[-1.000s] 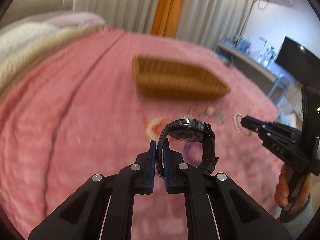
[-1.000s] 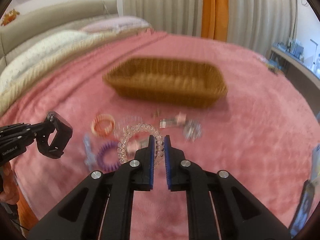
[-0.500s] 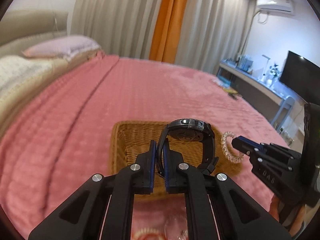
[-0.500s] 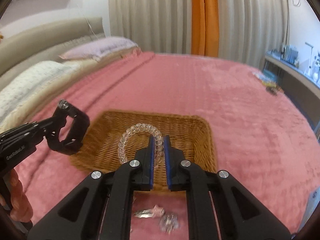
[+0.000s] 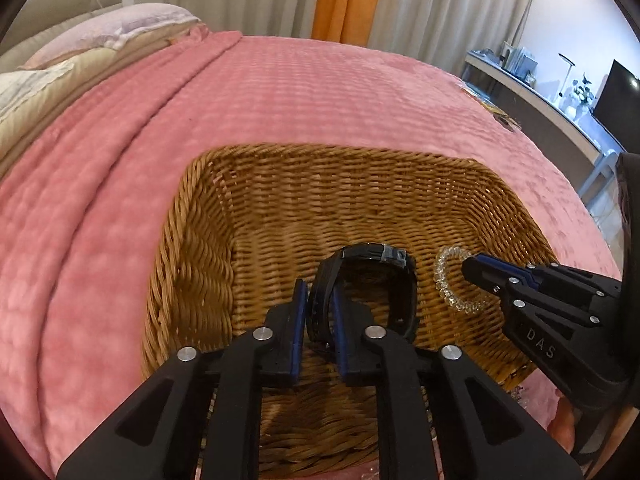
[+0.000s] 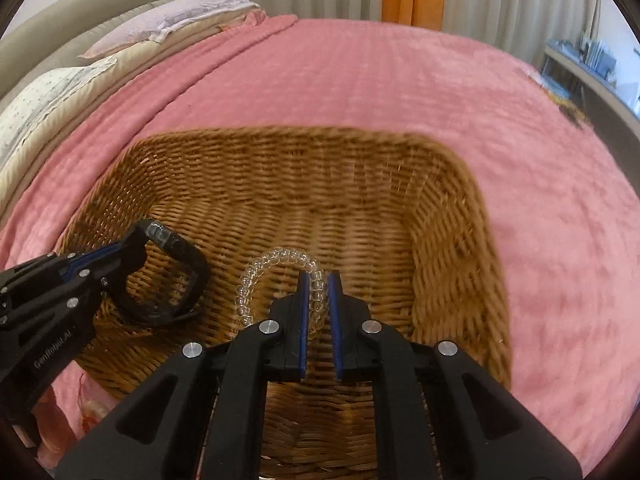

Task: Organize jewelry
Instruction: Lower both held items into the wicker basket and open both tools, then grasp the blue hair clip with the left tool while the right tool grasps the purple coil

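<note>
basket [image 5: 192, 240] rough woven wicker | blanket [image 5: 100, 168] soft pink plush cloth | watch [image 5: 376, 256] matt black | bracelet [image 6: 248, 284] clear glossy beads
</note>
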The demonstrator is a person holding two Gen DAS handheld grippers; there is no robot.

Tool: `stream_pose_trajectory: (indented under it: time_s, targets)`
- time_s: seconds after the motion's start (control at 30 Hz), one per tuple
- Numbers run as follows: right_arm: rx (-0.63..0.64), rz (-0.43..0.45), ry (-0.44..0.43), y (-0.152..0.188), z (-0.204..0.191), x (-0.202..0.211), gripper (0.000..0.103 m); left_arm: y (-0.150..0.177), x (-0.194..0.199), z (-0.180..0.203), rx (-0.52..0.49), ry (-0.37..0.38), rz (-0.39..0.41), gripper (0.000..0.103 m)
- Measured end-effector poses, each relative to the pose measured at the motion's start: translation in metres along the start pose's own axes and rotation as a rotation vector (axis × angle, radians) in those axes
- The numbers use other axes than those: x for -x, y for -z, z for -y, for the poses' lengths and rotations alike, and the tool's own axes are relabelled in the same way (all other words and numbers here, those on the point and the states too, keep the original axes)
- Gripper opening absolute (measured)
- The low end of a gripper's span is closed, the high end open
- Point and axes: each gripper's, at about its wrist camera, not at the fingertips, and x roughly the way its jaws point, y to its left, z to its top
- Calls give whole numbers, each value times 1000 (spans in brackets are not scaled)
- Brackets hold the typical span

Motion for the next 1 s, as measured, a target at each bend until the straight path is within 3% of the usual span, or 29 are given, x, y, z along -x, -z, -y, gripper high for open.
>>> stream_pose_trajectory:
  time_s: [0.2, 0.27, 0.4, 0.6, 0.77, 1.0]
  targets:
    - [-28, 34, -27, 2, 11, 23, 12, 3, 41, -6, -4, 39, 70, 43]
    - [-44, 61, -43, 5, 14, 41, 18, 8, 59, -7, 0, 50, 100, 43]
    - [-58, 123, -87, 19, 10, 83, 38, 26, 111, -13, 13, 83, 168, 44]
    - [-41, 202, -135, 60, -9, 140, 40, 65, 163, -20, 53, 102, 213, 45]
    - [-39, 201, -178, 108, -27, 156, 40, 112, 170, -35, 141, 122, 157, 45]
    - [-38, 112, -225, 162, -54, 136, 40, 154, 141, -51, 245, 201, 26, 43]
